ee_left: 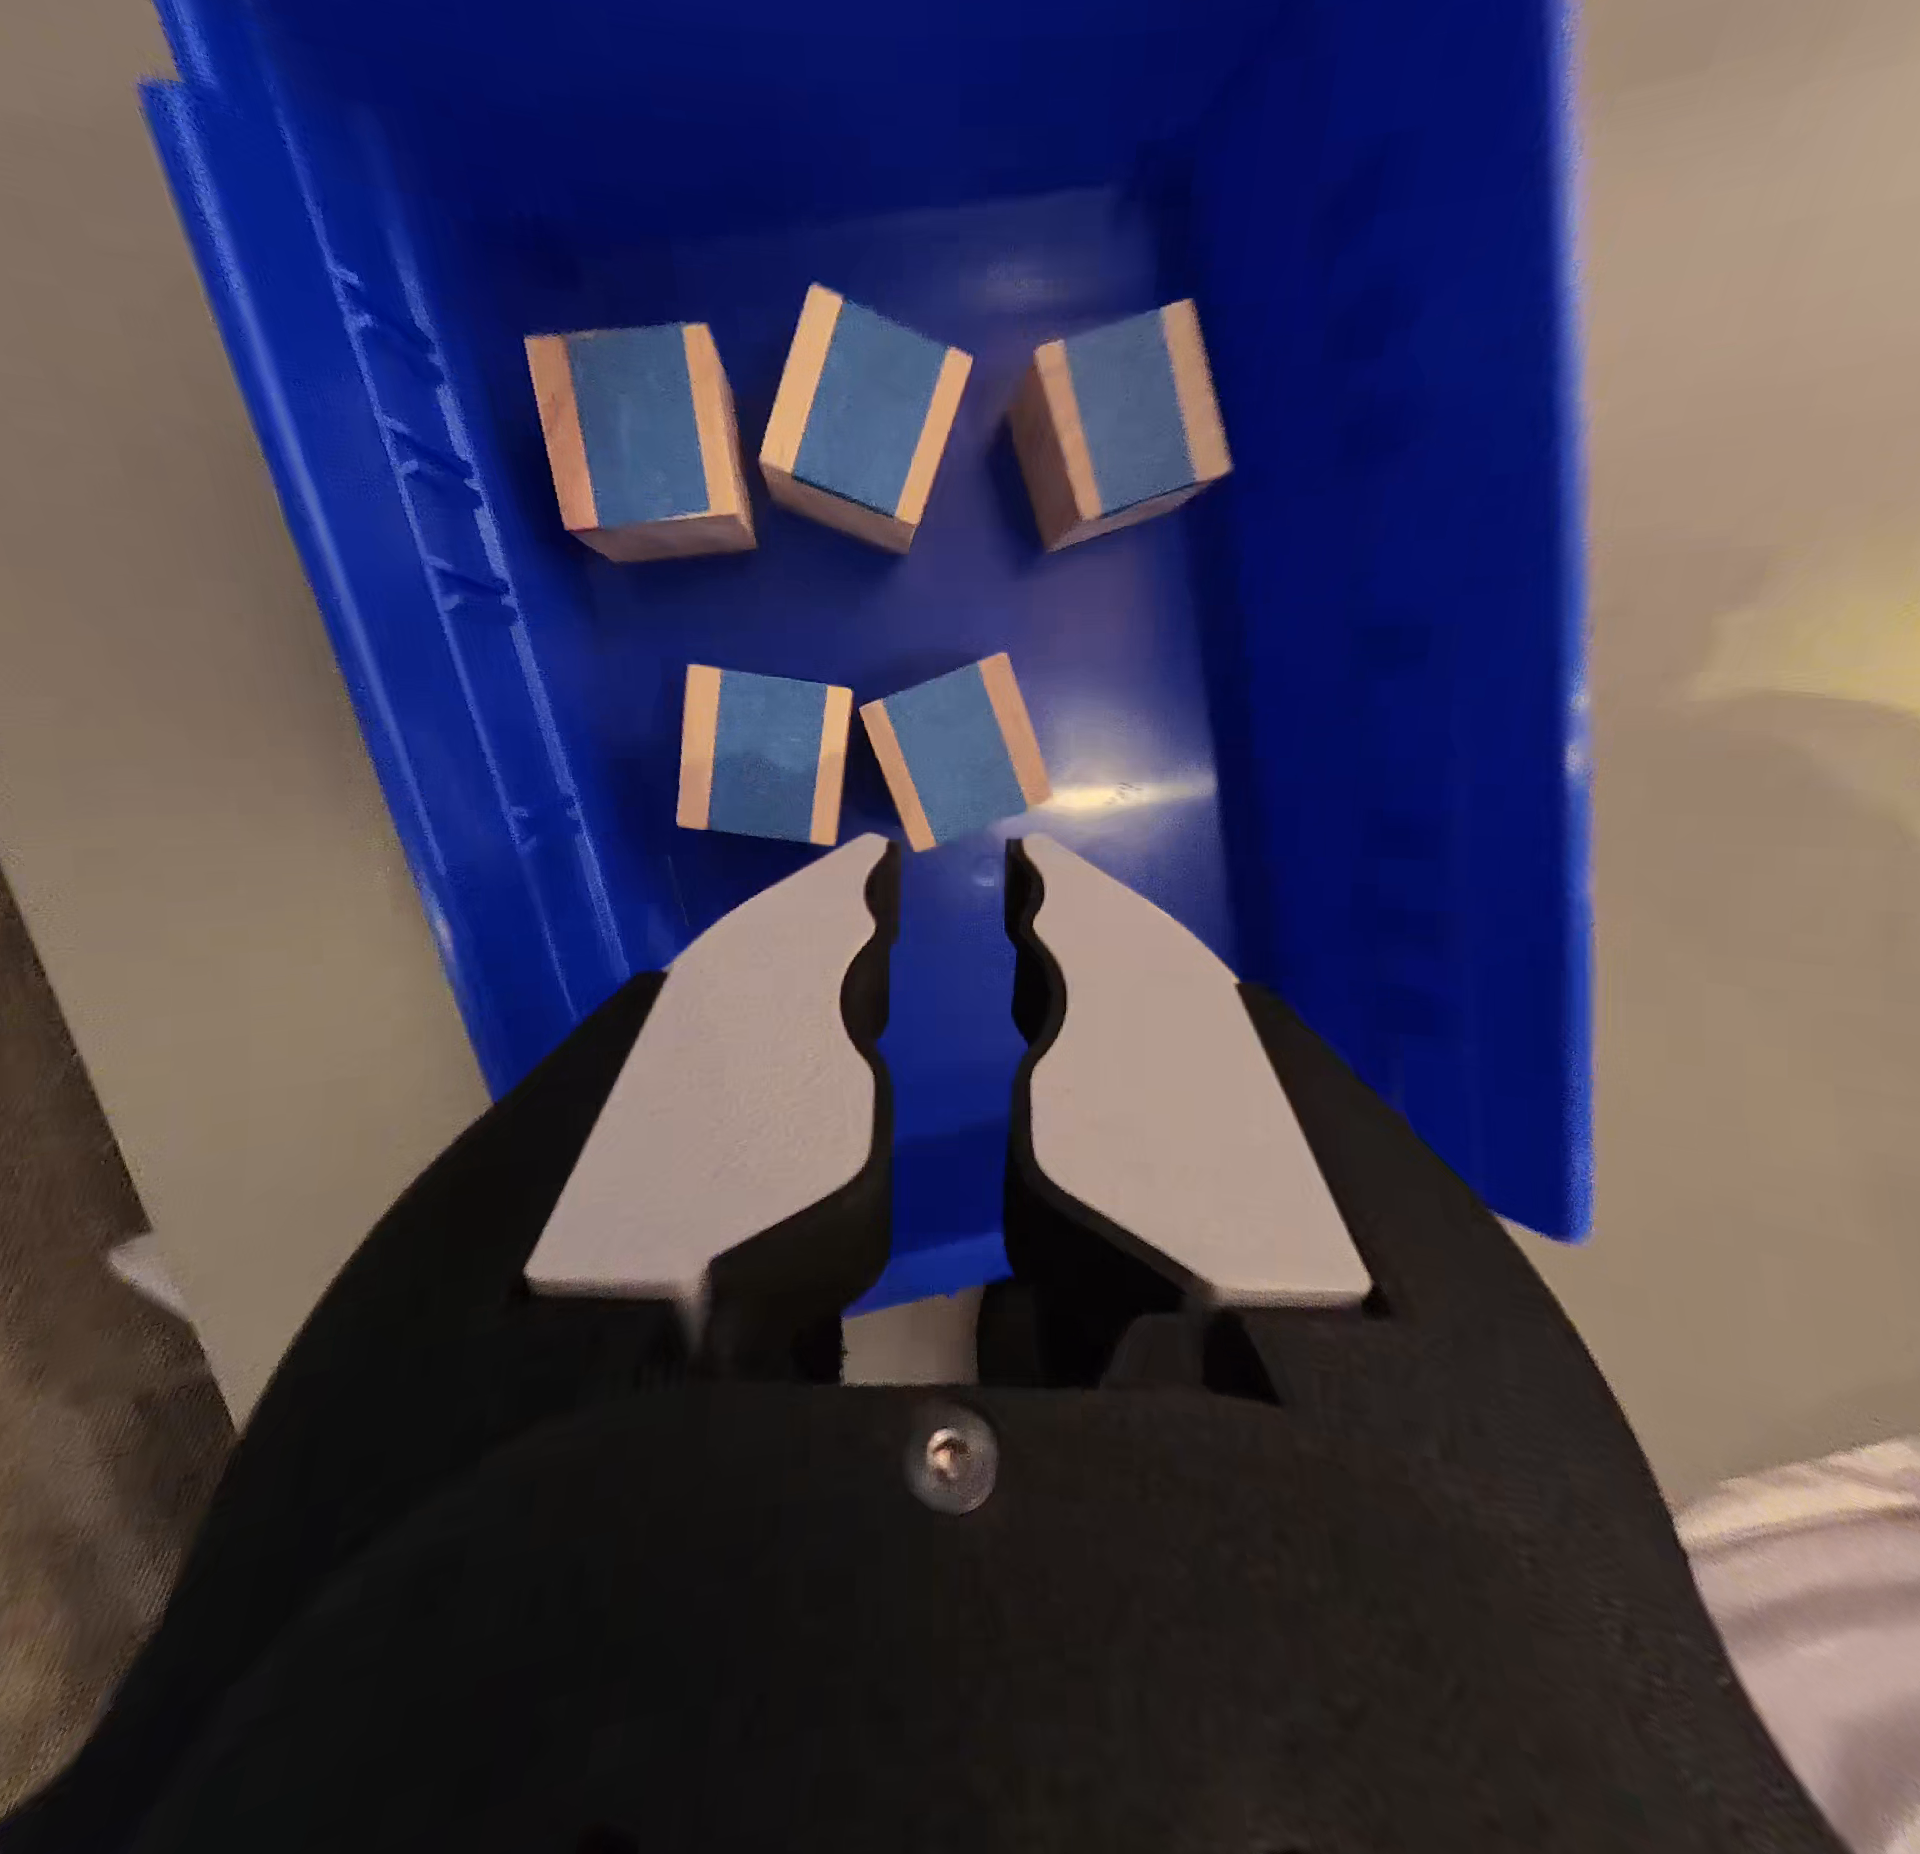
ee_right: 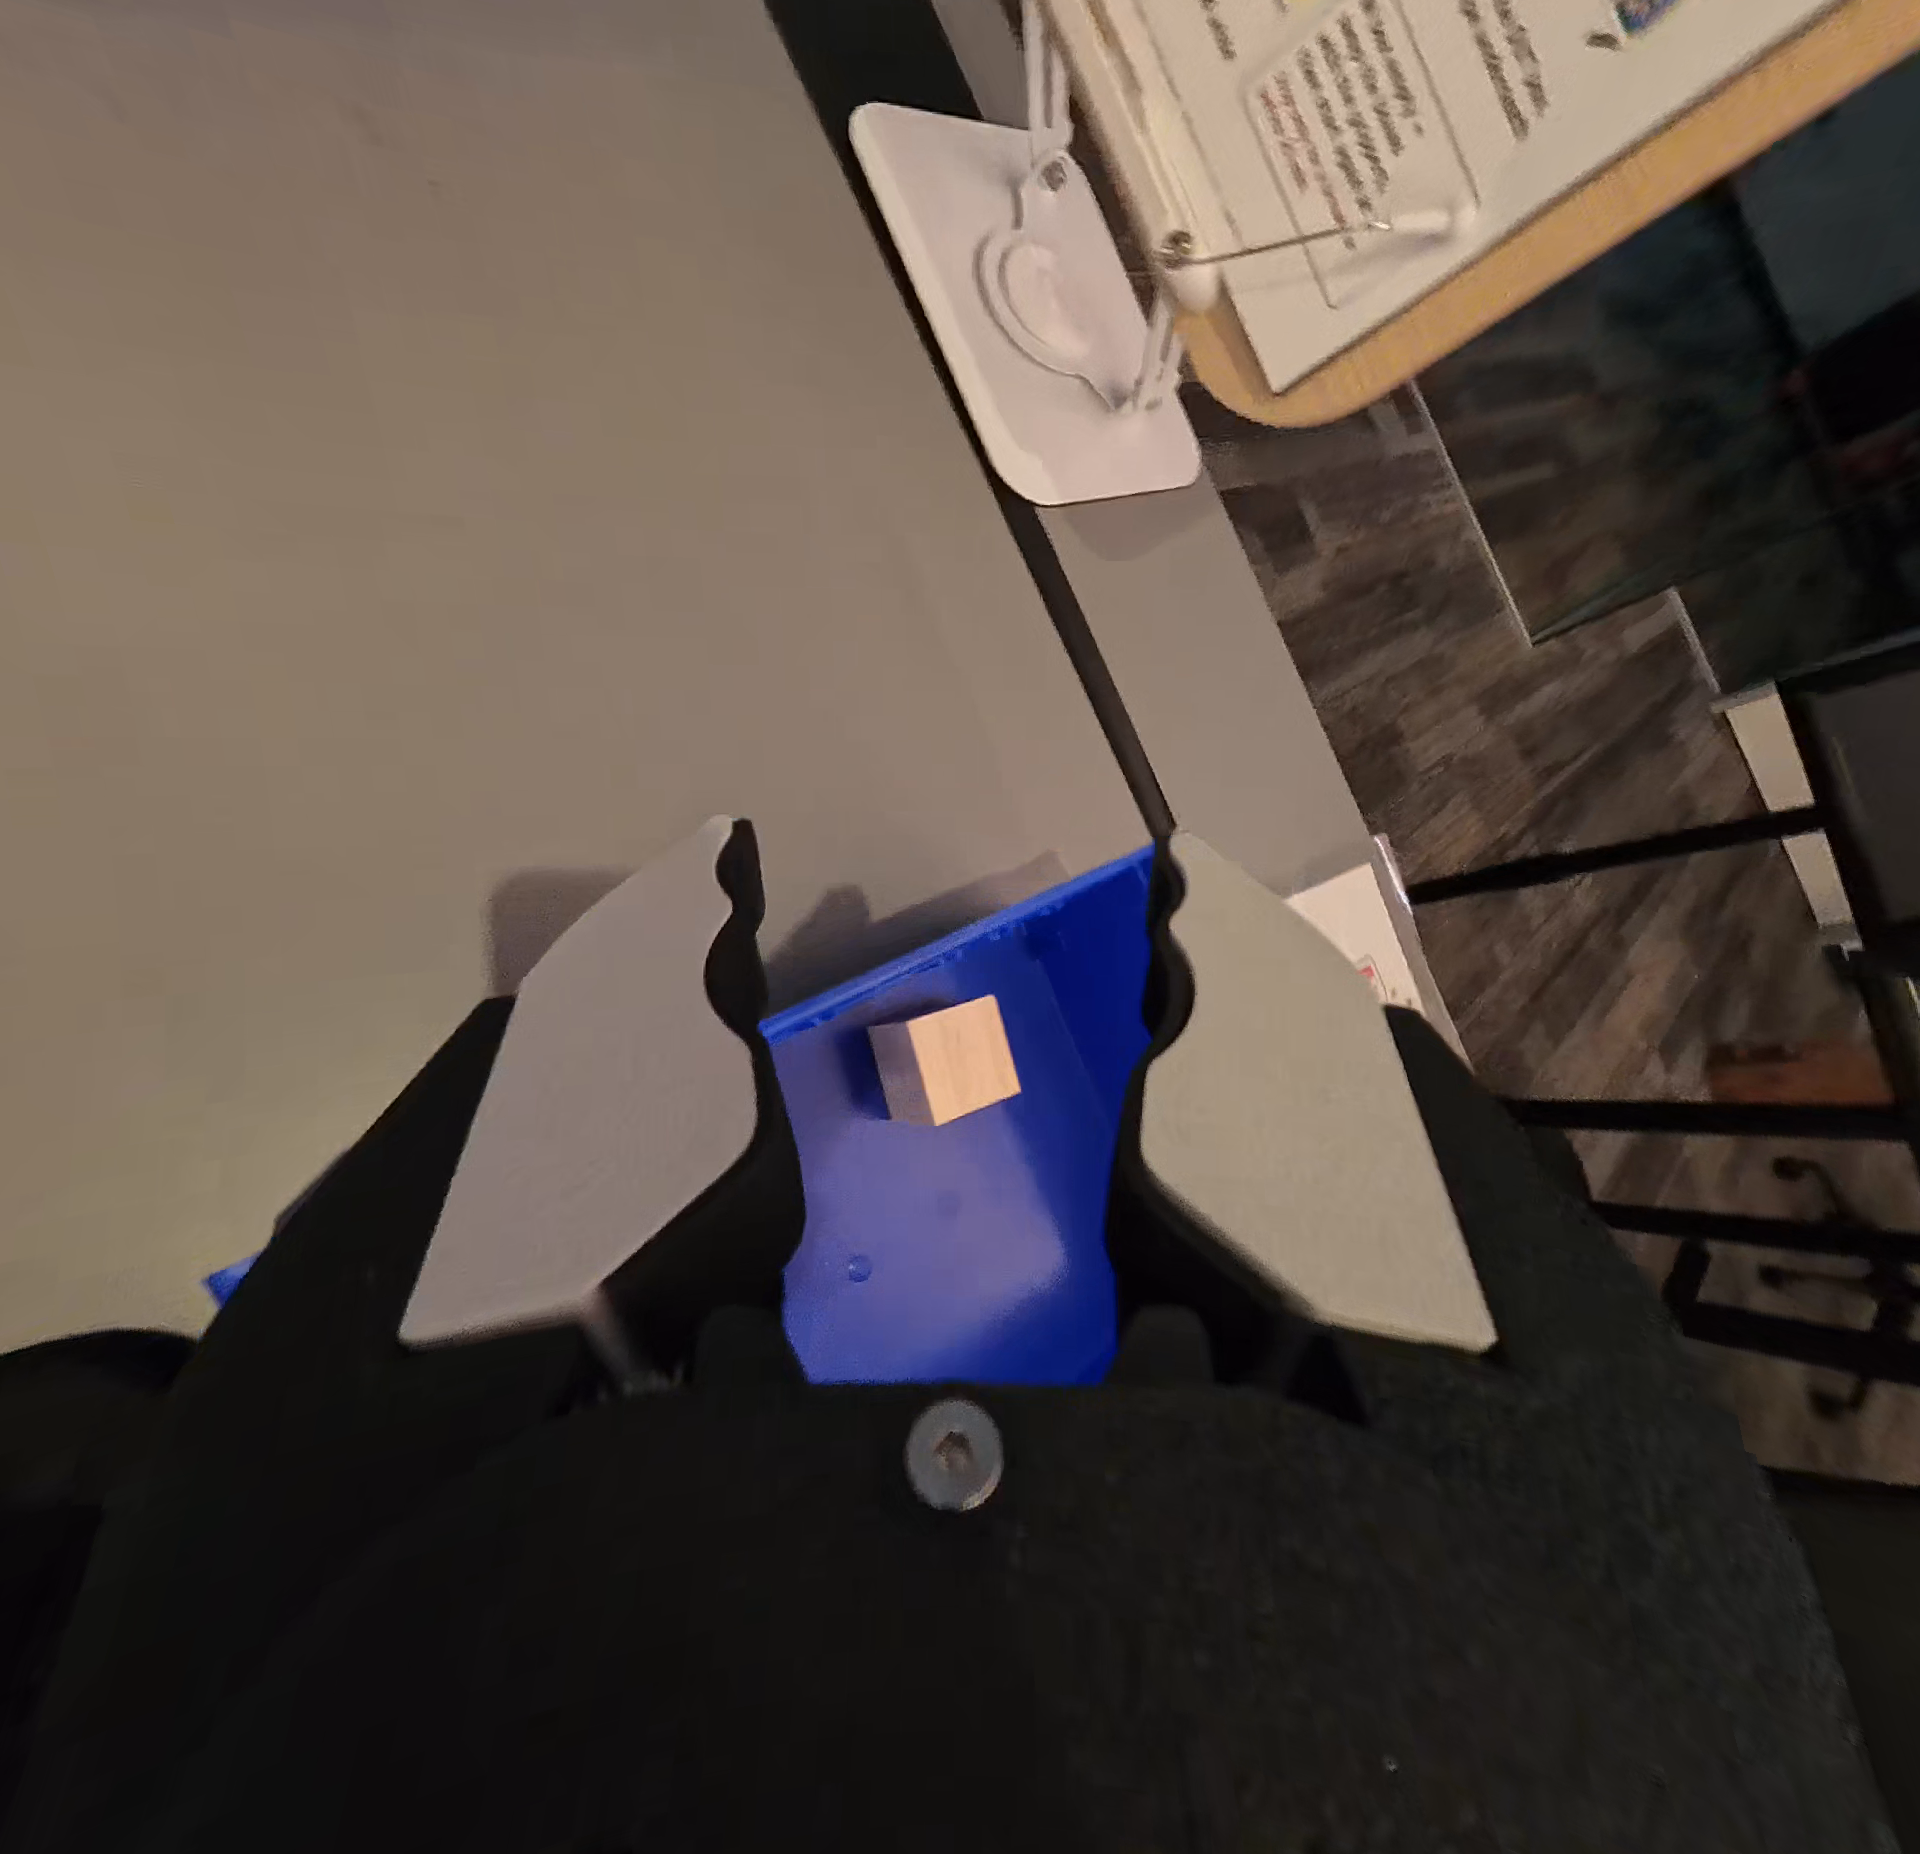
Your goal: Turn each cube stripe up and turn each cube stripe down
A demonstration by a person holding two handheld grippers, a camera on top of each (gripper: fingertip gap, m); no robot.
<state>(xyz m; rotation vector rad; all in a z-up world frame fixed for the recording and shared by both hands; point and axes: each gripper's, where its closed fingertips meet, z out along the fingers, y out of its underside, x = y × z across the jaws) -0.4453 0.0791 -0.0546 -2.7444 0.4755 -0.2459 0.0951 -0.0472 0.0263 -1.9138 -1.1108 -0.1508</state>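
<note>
Left wrist view: five wooden cubes with blue stripes up (ee_left: 862, 417) lay inside the blue plastic bin (ee_left: 1382, 557); the left gripper (ee_left: 948, 848) hovered slightly parted, empty — the two nearest cubes touched, so one might get nudged.

Right wrist view: the right gripper (ee_right: 956, 848) was spread wide above a plain-faced wooden cube (ee_right: 943, 1058) — near the wall, risking a clipped finger.

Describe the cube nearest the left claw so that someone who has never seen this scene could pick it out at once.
In the left wrist view, find the blue bin on the pale table. Five wooden cubes lie inside, blue stripe up: three in a far row, two nearer. Take the right-hand cube of the near pair, just beyond the left claw; unlike its squarely set neighbour, it is turned at an angle.
</note>
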